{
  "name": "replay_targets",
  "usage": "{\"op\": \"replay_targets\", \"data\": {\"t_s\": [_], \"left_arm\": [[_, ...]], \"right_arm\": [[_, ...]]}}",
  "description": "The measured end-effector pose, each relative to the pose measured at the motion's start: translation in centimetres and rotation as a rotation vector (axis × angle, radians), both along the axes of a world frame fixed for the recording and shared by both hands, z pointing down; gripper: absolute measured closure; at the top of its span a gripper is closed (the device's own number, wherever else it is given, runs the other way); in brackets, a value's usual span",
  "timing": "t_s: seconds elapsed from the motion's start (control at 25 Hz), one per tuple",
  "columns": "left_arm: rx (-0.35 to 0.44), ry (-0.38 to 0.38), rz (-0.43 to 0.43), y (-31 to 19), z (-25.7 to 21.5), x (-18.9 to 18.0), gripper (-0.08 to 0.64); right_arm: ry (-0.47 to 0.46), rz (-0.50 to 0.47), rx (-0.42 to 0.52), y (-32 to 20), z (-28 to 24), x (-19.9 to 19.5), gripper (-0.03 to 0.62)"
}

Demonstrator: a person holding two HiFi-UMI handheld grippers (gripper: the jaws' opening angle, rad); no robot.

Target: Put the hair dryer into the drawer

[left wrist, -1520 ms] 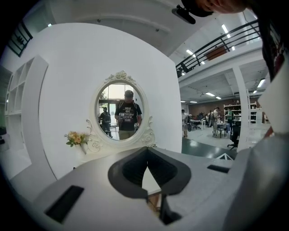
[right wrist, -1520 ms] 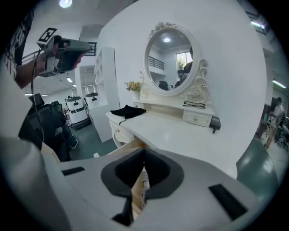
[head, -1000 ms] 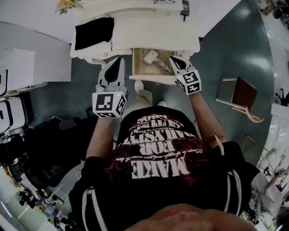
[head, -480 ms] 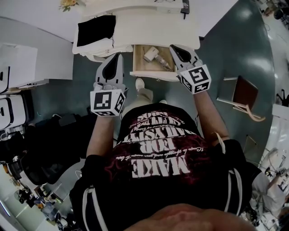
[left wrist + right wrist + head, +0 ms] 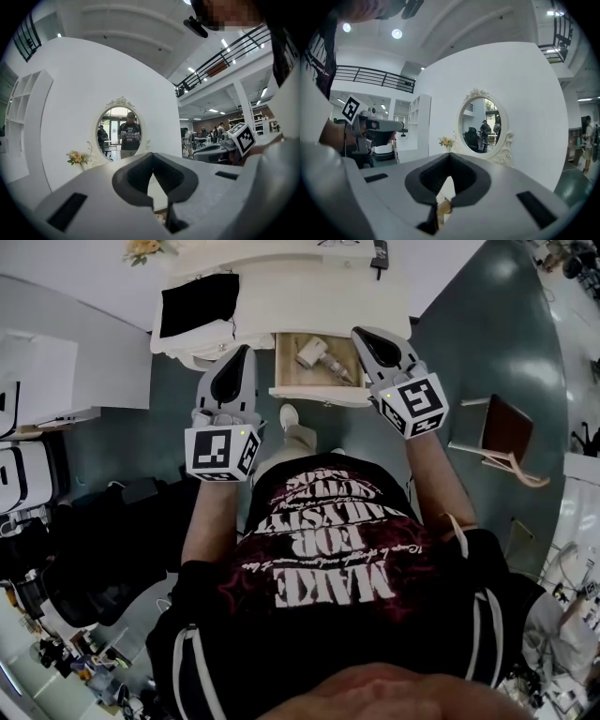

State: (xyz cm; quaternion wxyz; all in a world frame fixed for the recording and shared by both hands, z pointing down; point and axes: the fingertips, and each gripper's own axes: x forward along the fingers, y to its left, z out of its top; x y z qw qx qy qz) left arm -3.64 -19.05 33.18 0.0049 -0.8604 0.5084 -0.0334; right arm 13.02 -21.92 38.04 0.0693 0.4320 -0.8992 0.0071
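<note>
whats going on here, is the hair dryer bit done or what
A person stands at a white vanity table with a gripper in each hand. The hair dryer lies inside the open drawer, so that part looks done, though the drawer is not pushed in. The left gripper and right gripper are both shut and empty, held up in front of the table on either side of the drawer.
</note>
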Motion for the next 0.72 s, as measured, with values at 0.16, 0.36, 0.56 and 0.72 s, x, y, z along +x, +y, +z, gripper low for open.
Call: {"op": "replay_targets", "data": {"t_s": [0.16, 0.36, 0.56, 0.72], "left_arm": [[-0.007, -0.007, 0.016, 0.6, 0.0, 0.2, 0.556], [-0.028, -0.020, 0.028, 0.7, 0.6, 0.5, 0.557], [-0.038, -0.021, 0.024, 0.5, 0.9, 0.4, 0.557], [-0.044, -0.024, 0.028, 0.1, 1.2, 0.8, 0.555]], "right_arm": [[-0.007, 0.000, 0.002, 0.5, -0.4, -0.1, 0.588], [-0.018, 0.012, -0.004, 0.6, -0.1, 0.0, 0.588], [-0.020, 0.005, -0.020, 0.4, 0.6, -0.2, 0.588], [-0.017, -0.004, -0.022, 0.0, 0.9, -0.5, 0.588]]}}
